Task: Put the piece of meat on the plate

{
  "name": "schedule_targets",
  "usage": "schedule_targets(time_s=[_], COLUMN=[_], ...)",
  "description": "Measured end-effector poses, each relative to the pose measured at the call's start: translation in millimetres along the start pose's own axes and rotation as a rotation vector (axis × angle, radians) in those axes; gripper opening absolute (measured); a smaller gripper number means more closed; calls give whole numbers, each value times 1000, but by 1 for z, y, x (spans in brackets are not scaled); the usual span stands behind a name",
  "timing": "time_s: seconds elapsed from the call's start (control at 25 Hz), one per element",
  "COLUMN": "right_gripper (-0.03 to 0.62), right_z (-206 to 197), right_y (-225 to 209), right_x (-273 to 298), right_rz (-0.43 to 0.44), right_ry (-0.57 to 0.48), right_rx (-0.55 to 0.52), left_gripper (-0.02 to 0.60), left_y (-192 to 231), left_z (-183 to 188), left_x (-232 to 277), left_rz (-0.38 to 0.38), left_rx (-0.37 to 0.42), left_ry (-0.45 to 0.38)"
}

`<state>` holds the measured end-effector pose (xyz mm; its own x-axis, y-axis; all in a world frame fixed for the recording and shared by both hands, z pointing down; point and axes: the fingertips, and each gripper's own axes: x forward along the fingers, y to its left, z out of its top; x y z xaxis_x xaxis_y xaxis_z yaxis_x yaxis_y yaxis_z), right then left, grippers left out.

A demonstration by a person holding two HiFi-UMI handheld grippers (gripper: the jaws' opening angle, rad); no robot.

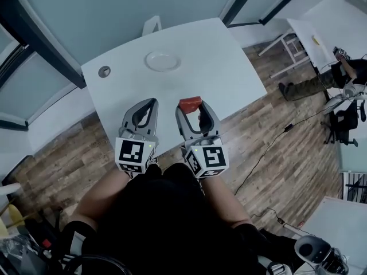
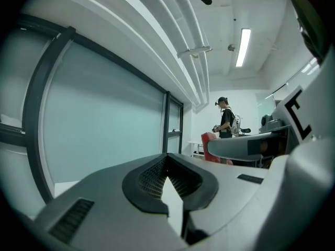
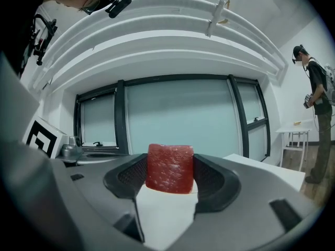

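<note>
The right gripper is clamped on the red piece of meat, pinched at both sides between its jaws, over the near part of the white table. The white plate sits well apart, farther across the table. The left gripper is beside the right one, its jaws together with nothing between them.

A moist sheen is shown by the red marbled block of meat. The black gripper pads are seen as ribbed and matt. The white tabletop is seen as smooth.
</note>
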<state>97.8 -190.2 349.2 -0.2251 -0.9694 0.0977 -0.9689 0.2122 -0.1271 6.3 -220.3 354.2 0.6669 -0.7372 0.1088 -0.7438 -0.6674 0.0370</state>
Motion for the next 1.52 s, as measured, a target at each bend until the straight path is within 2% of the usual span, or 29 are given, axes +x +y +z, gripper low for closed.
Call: schedule_targets(time_s=[0.36, 1.0, 1.52], right_gripper=[276, 276, 276], right_z=[-15, -45, -89], right_y=[-10, -49, -73], right_x=[29, 108, 166], right_rz=[-2, 57, 102], right_ry=[47, 150, 267], right_rx=[3, 35, 76], left_gripper=[3, 3, 3], left_y=[16, 51, 81], left_z=[-20, -42, -93], left_x=[22, 101, 149], left_rz=[-9, 44, 102], left_rx=[-27, -62, -118], left_ry=[54, 132, 236])
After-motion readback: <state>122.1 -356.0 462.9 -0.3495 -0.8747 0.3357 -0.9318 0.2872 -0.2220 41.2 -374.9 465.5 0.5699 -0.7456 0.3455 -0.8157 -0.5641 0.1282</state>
